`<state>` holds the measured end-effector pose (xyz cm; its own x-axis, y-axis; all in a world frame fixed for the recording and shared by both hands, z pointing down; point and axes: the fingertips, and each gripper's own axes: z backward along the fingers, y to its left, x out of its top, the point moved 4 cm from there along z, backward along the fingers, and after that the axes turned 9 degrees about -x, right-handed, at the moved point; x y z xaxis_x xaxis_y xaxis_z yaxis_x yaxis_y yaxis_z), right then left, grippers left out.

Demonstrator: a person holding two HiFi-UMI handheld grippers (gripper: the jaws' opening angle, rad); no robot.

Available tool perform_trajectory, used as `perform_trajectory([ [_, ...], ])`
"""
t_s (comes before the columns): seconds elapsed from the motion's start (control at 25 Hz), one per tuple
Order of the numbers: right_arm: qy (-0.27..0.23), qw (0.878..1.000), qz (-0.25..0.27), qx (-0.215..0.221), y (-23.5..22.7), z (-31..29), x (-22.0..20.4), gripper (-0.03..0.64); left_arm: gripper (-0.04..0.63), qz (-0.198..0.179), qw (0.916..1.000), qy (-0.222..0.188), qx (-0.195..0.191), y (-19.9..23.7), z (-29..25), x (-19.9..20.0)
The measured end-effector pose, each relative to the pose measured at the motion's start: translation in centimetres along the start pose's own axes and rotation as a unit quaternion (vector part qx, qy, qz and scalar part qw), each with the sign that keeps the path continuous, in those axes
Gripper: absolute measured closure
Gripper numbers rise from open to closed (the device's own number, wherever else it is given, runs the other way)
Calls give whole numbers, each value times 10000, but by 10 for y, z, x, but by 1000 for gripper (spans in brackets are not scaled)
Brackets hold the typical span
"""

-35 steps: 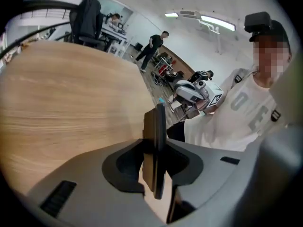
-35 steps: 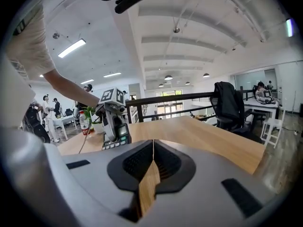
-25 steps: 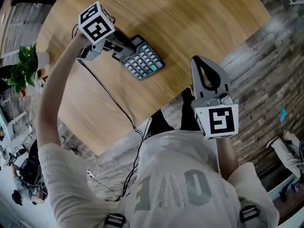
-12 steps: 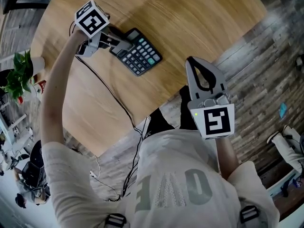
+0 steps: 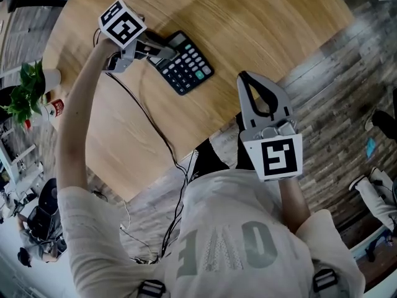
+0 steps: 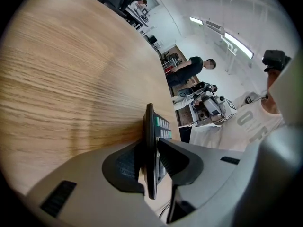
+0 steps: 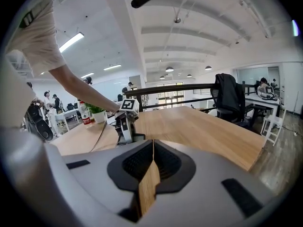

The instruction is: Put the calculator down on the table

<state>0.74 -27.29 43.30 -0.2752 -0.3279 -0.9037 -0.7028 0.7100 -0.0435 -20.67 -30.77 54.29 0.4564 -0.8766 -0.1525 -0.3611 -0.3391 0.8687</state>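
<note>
A dark calculator (image 5: pixel 187 66) with grey and green keys lies keys up, low over the round wooden table (image 5: pixel 260 23); I cannot tell whether it touches the top. My left gripper (image 5: pixel 165 47) is shut on its upper left end. In the left gripper view the calculator (image 6: pixel 151 126) shows edge-on, pinched between both pads. My right gripper (image 5: pixel 244 77) hovers at the table's near edge, shut with nothing in it. In the right gripper view its jaws (image 7: pixel 153 144) meet over the wood, with the left gripper (image 7: pixel 126 122) farther along the table.
A potted plant (image 5: pixel 25 93) and a red-labelled bottle (image 5: pixel 56 108) stand at the table's left rim. A black cable (image 5: pixel 147 126) trails from the left gripper across the wood and off the near edge. An office chair (image 7: pixel 230 97) stands beyond the table.
My left gripper has sunk a little toward the tabletop with the calculator still in it. The right gripper has stayed where it was.
</note>
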Motion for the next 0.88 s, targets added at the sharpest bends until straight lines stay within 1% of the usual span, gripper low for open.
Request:
perform_trajectory([
  [0.16, 14, 9998, 165, 89, 3, 2, 2, 595, 474, -38, 9994, -58, 352, 0, 2, 1],
  [0.2, 12, 9997, 235, 115, 3, 3, 3, 595, 451, -59, 9988, -93, 479, 0, 3, 1],
  [0.28, 4, 9992, 375, 155, 3, 4, 2, 595, 432, -126, 9970, -191, 744, 1, 4, 1],
  [0.4, 4, 9988, 464, 143, 3, 10, 2, 595, 402, -297, 9923, -346, 1155, 1, 4, -2],
  [0.48, -52, 9987, 490, 126, 3, 14, 5, 595, 371, -463, 9871, -504, 1447, 0, 5, -2],
  [0.52, -91, 9986, 511, 124, 4, 16, 7, 595, 332, -572, 9833, -615, 1615, 1, 6, -1],
  [0.56, -130, 9984, 537, 127, 5, 18, 10, 595, 310, -682, 9783, -745, 1808, 1, 9, 0],
  [0.6, -171, 9982, 563, 133, 6, 19, 12, 595, 305, -783, 9721, -888, 2026, 1, 13, 0],
  [0.72, -310, 9976, 614, 121, 10, 25, 21, 595, 305, -1047, 9498, -1363, 2615, -5, 31, 3],
  [0.8, -420, 9970, 650, 92, 10, 30, 26, 595, 305, -1176, 9361, -1763, 2809, -21, 42, 8],
  [0.88, -562, 9955, 759, 92, 11, 34, 35, 595, 305, -1337, 9235, -2268, 2790, -49, 48, 15],
])
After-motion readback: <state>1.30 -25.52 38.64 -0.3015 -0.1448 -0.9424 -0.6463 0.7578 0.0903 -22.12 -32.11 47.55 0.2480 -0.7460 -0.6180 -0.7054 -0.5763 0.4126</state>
